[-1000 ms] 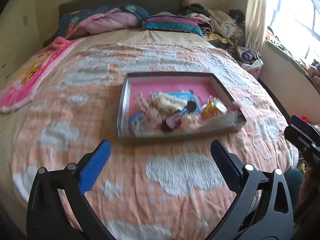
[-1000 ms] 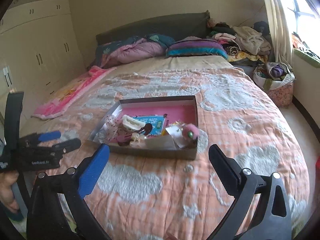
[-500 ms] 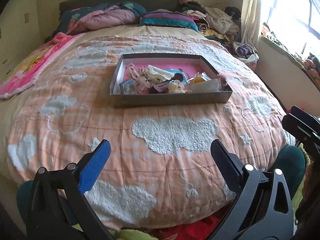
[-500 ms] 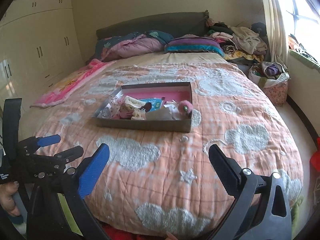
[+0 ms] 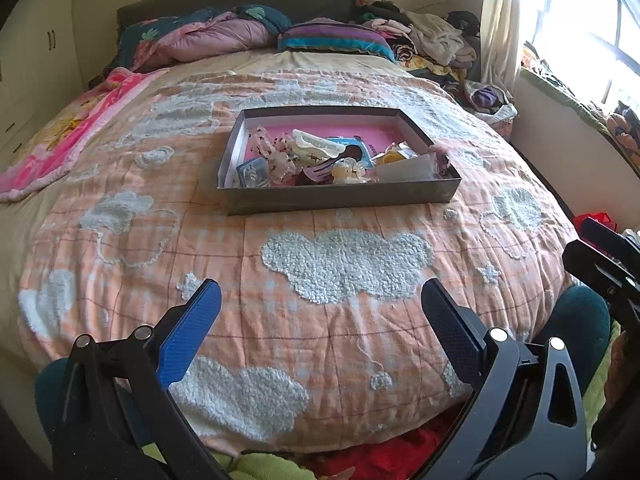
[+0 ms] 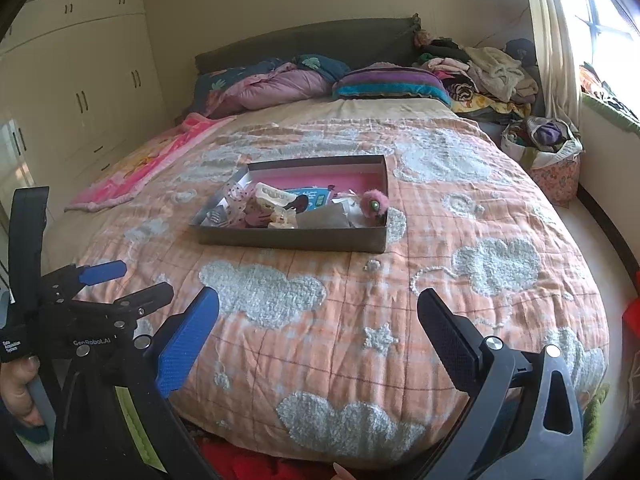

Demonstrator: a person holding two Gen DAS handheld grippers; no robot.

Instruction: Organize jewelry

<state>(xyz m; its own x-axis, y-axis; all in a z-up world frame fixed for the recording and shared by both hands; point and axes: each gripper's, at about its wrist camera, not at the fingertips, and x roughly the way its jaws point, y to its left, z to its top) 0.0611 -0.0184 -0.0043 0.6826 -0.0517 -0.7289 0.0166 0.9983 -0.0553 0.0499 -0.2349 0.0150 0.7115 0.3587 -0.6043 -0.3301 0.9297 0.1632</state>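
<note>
A shallow grey box [image 5: 340, 196] [image 6: 296, 238] with a pink floor sits in the middle of the bed. It holds a heap of jewelry and hair accessories [image 5: 320, 160] [image 6: 276, 204], among them a white hair clip [image 5: 316, 146] and a fuzzy pink piece [image 6: 374, 202]. My left gripper [image 5: 320, 312] hangs open above the bed's near edge, well short of the box, nothing between its fingers. My right gripper [image 6: 318, 320] is likewise open and empty, also far from the box. The left gripper also shows at the left edge of the right wrist view [image 6: 120, 284].
An orange quilt [image 5: 348, 264] with white clouds covers the bed. Pillows [image 5: 332, 38] and a pink blanket [image 5: 60, 132] lie at the head and left. Piled clothes [image 6: 492, 72] and a full bag [image 6: 548, 152] stand by the window. Wardrobes [image 6: 80, 92] line the left wall.
Both grippers have drawn back from the box toward the bed's foot; the box now looks smaller and farther. Their jaws stayed open and empty throughout.
</note>
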